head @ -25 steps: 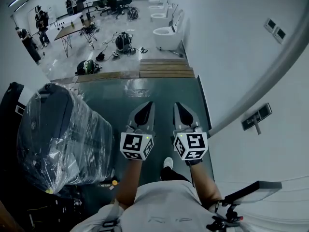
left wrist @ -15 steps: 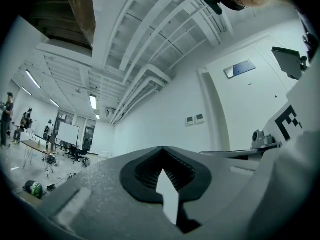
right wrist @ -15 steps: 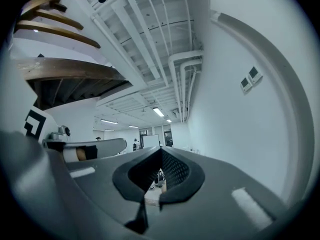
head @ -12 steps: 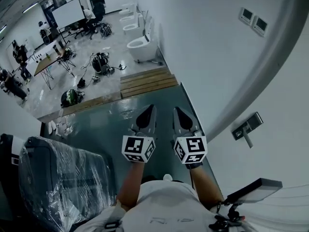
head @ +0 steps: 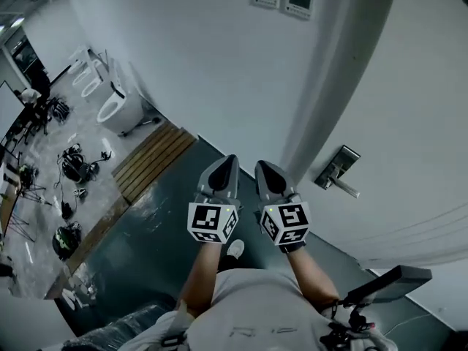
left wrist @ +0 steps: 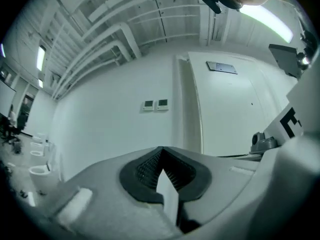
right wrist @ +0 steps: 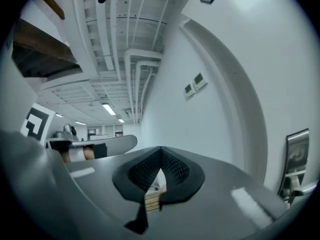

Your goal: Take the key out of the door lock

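Near the door lock (head: 335, 171), left hand-held gripper (head: 227, 163) and right hand-held gripper (head: 262, 168) extend side by side, both closed, empty.

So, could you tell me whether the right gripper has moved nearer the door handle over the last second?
Yes. In the head view the right gripper has swung toward the door handle; the gap is narrower, but they remain apart.

Silver door lock (head: 331, 167), on white door (head: 417, 115)
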`<action>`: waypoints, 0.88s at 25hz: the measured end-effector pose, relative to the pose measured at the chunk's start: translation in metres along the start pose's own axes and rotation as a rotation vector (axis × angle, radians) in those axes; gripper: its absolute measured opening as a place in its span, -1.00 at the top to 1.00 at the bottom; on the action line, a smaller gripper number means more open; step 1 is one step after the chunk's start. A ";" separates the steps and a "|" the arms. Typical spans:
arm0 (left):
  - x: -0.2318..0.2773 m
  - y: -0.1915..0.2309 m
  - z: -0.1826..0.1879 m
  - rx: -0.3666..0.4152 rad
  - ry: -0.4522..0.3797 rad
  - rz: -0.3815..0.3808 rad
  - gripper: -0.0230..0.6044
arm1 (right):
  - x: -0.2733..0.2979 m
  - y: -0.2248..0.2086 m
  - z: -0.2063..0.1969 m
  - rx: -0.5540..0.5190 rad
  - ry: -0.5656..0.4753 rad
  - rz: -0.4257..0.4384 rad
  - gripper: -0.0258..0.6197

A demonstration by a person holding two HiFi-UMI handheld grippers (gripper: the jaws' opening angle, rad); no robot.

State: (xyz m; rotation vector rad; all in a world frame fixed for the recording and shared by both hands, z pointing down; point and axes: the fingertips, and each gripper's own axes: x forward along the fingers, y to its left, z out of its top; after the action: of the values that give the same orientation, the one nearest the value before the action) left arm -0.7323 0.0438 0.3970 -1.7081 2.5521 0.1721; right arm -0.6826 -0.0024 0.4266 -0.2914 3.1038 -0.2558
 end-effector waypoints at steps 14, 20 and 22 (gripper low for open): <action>0.150 -0.107 -0.004 -0.138 0.011 -0.611 0.92 | -0.059 -0.149 0.043 -0.078 -0.077 -0.658 0.92; 0.175 -0.167 -0.021 -0.123 0.050 -0.715 0.92 | -0.089 -0.190 0.047 -0.051 -0.087 -0.728 0.92; 0.181 -0.186 -0.027 -0.106 0.068 -0.749 0.92 | -0.100 -0.204 0.043 -0.026 -0.092 -0.757 0.92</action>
State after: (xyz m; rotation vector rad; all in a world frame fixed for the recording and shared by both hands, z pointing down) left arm -0.6295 -0.1963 0.3922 -2.5918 1.7821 0.2026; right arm -0.5458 -0.1886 0.4176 -1.4174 2.7535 -0.1915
